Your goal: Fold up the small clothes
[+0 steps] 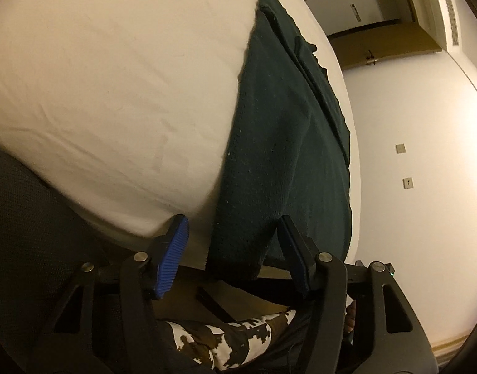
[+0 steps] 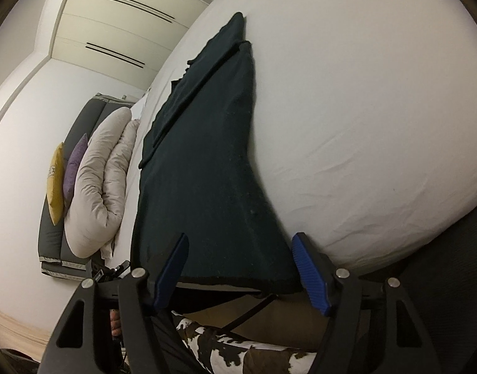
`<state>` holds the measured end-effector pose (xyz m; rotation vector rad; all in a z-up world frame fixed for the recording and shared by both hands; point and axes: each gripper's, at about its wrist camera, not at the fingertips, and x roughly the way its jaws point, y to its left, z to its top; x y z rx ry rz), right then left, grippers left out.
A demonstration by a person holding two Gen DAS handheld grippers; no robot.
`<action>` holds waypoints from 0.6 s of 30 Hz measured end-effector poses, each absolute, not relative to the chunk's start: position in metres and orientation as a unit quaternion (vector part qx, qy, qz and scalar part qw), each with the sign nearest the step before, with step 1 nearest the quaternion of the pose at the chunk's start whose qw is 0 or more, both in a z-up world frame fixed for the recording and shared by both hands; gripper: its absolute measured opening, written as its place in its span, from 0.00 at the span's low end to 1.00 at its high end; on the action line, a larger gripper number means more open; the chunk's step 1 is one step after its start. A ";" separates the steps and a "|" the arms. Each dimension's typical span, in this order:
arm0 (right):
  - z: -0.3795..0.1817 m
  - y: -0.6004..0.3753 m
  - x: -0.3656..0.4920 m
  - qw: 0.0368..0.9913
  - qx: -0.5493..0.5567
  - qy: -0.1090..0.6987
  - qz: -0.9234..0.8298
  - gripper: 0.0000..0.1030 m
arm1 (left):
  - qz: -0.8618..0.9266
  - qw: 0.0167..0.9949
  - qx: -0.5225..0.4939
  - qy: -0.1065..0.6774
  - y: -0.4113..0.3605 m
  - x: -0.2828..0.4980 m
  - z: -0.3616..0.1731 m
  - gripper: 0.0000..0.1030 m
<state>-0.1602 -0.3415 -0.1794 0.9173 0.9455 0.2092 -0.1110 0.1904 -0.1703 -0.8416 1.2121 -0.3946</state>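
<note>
Two hand-held grippers hover at the near edge of a white-sheeted bed [image 1: 98, 93], one at each lower corner of a dark green knitted garment [image 1: 279, 155] that lies flat, stretching away across the sheet, its hem hanging slightly over the mattress edge. Its far end is folded in overlapping layers, and what kind of garment it is cannot be made out. Below the grippers, only part of the person shows: a brown-and-white patterned trouser leg [image 1: 238, 339] and a sliver of fingers behind the frame.

On the left gripper [image 1: 235, 249], the jaws stand partly apart with the garment's corner between the blue ribbed pads [image 1: 171, 255]; whether the pads press on the cloth cannot be told. On the right gripper [image 2: 241, 272], the jaws stand wider, straddling the hem without visibly pinching it. Beside the bed, a rolled white duvet [image 2: 94, 187] leans with yellow and purple cushions [image 2: 63, 174].
</note>
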 end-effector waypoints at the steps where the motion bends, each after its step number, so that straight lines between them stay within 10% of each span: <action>1: -0.180 -0.342 -0.160 0.784 0.429 0.438 0.098 0.69 | -0.181 0.721 -0.378 0.551 0.189 -0.110 -0.170 0.56; 6: -0.181 -0.341 -0.160 0.779 0.431 0.444 0.102 0.69 | -0.192 0.711 -0.387 0.555 0.189 -0.106 -0.173 0.55; 18: -0.181 -0.342 -0.159 0.770 0.420 0.471 0.095 0.68 | -0.204 0.698 -0.408 0.552 0.196 -0.101 -0.177 0.10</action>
